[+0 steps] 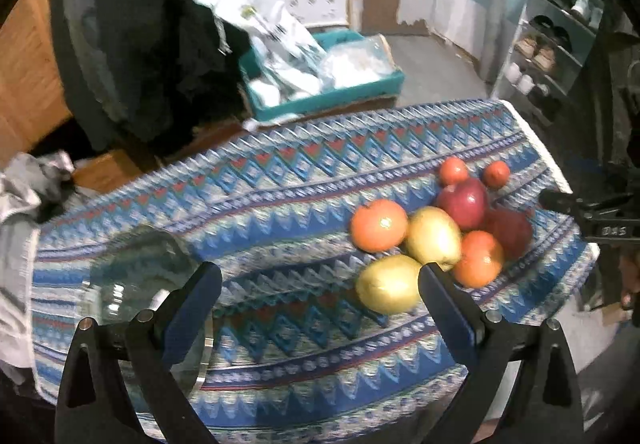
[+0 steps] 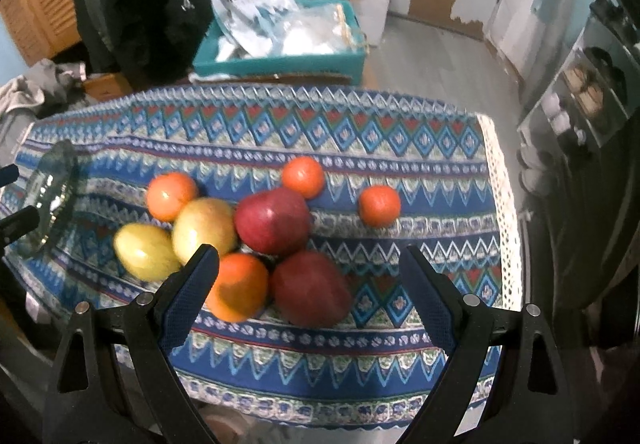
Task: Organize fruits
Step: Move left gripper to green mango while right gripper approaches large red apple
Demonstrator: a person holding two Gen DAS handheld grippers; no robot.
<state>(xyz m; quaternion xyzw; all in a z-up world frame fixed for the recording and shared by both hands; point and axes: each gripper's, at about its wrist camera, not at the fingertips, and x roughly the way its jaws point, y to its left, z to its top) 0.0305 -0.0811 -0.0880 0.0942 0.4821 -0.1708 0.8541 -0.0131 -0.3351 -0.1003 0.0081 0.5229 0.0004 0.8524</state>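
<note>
A pile of fruit lies on the patterned blue tablecloth (image 2: 360, 147): two red apples (image 2: 273, 219) (image 2: 310, 288), two yellow apples (image 2: 205, 230) (image 2: 146, 252) and several oranges (image 2: 236, 286) (image 2: 171, 195) (image 2: 303, 176) (image 2: 379, 205). My right gripper (image 2: 308, 256) hangs open just above the nearer red apple and an orange, holding nothing. In the left wrist view the same pile sits to the right, with a yellow apple (image 1: 390, 284) by the right finger. My left gripper (image 1: 320, 276) is open and empty. A clear glass bowl (image 1: 136, 284) stands under its left finger.
The glass bowl (image 2: 52, 195) shows at the table's left end in the right wrist view. Behind the table stands a teal crate (image 2: 280, 59) with plastic bags. A shoe rack (image 1: 556, 43) stands at the right, a dark garment (image 1: 132, 35) hangs at the left, and the tablecloth's lace edge (image 2: 504, 211) marks the table's right end.
</note>
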